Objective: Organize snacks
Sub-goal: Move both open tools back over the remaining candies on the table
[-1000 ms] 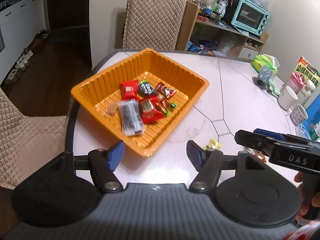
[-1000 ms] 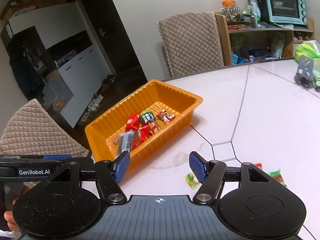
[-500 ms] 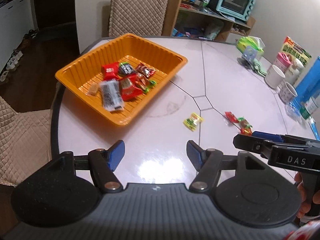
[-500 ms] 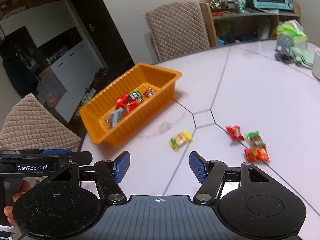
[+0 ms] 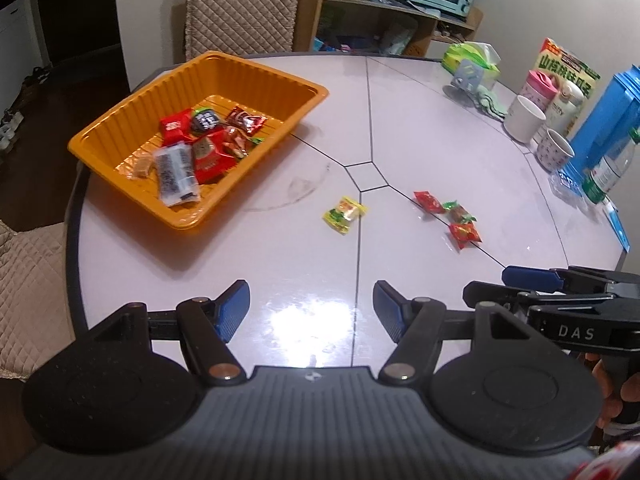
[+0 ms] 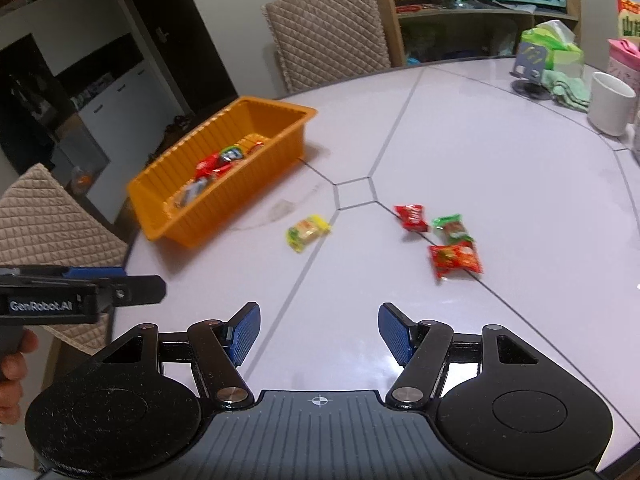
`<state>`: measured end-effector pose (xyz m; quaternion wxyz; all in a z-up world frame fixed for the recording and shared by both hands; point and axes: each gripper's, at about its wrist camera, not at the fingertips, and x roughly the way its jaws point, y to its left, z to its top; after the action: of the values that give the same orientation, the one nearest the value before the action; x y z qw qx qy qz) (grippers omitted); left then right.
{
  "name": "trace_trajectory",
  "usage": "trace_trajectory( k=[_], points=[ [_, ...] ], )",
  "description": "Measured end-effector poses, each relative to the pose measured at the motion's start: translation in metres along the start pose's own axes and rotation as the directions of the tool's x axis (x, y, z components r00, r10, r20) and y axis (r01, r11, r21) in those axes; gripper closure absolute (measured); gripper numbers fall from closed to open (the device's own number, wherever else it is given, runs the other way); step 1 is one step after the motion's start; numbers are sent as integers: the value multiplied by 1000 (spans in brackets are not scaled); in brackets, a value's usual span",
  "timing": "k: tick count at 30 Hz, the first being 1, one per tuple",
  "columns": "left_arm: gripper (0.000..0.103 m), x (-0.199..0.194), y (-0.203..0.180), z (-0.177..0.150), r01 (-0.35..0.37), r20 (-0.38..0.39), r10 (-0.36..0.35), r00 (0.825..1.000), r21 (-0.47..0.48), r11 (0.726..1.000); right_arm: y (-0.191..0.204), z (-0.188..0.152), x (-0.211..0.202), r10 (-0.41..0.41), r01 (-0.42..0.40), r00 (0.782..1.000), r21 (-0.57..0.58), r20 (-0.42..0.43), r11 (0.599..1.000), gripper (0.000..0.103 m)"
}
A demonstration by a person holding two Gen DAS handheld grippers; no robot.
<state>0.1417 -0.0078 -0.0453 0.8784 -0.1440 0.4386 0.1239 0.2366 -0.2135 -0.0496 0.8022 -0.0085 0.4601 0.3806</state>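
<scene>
The right gripper (image 6: 319, 332), jaws spread and empty, hovers nearest the red snack (image 6: 455, 260), which lies ahead-right, long axis crosswise.

Round table (image 5: 420, 128), orange tray (image 5: 120, 120), four loose snacks, mugs (image 5: 524, 118)

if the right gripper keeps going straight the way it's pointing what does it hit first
Probably the yellow snack packet: it lies on the table roughly in line with the open right gripper. Nothing shows between them, though depth is hard to judge.
</scene>
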Motion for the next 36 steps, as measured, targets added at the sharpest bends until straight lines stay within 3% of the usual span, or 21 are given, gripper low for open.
trace_trajectory(
  k=[17,24,29,36],
  points=[
    [38,36,-29,17,14,-9,-13,1000,76,997,-62,5,6,-166,164,985,59,36,985,38],
    [38,53,-35,31,14,-4,-13,1000,95,995,-74,19,20,-188,187,981,30,47,982,39],
    [38,65,-36,40,10,-7,-9,1000,101,995,-80,31,35,-190,190,980,17,50,982,49],
    [38,80,-35,48,10,-28,-7,1000,105,994,-84,35,54,-180,180,983,20,18,984,50]
  ],
)
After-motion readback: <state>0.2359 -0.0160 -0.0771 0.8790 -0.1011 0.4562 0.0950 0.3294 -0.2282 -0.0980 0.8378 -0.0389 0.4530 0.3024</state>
